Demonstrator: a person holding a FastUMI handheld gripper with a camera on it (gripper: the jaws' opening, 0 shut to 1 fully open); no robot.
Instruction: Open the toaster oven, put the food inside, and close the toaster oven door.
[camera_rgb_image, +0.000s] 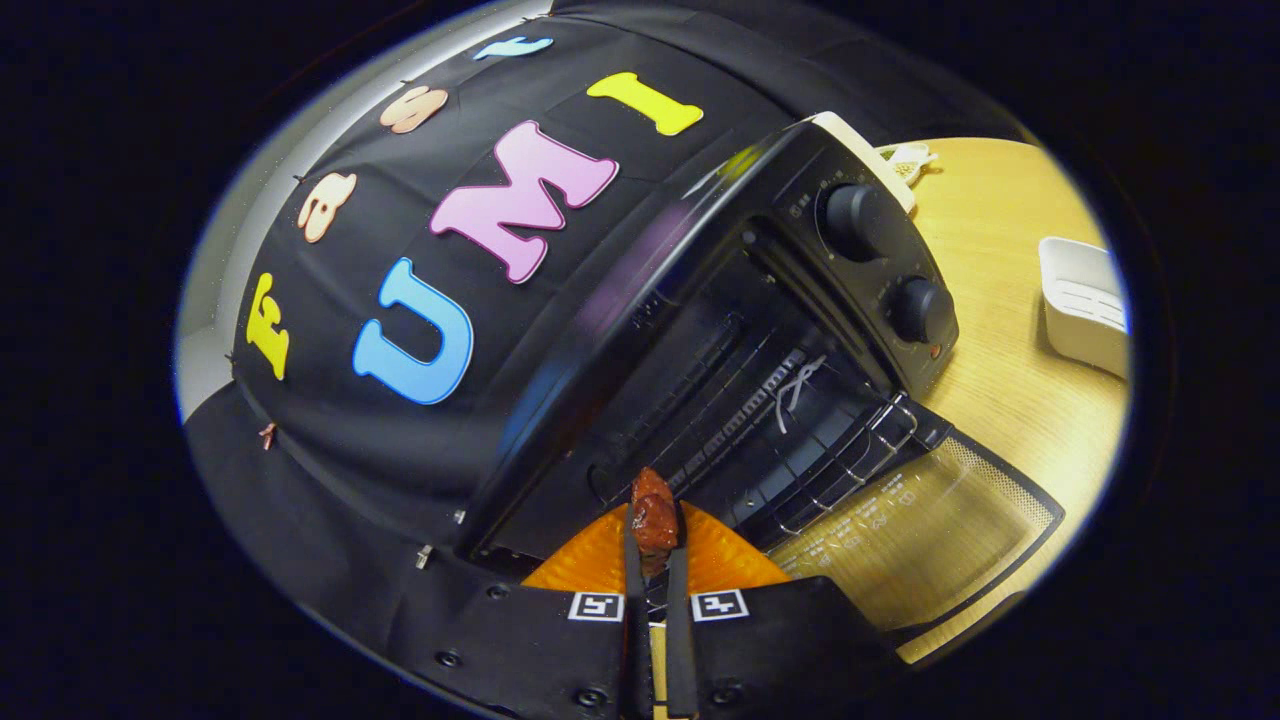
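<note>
One food piece (654, 518) between tongs (656, 560)

- Tongs (655, 560): two slim, straight, parallel fingers (632, 600)
- Ribbed orange fans flanking fingers
- Dark body plates (560, 650), round screws along edge
- Two square black-and-white markers (596, 606) on plates

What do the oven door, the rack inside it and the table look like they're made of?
Oven door: clear glass by its see-through, reflective pane, dark frame, folded down open.
Rack: bare shiny metal wire.
Table: pale wood or wood-look laminate, with faint grain; which one is unclear.
The tongs are shut on a reddish-brown food piece before the opening.
</note>
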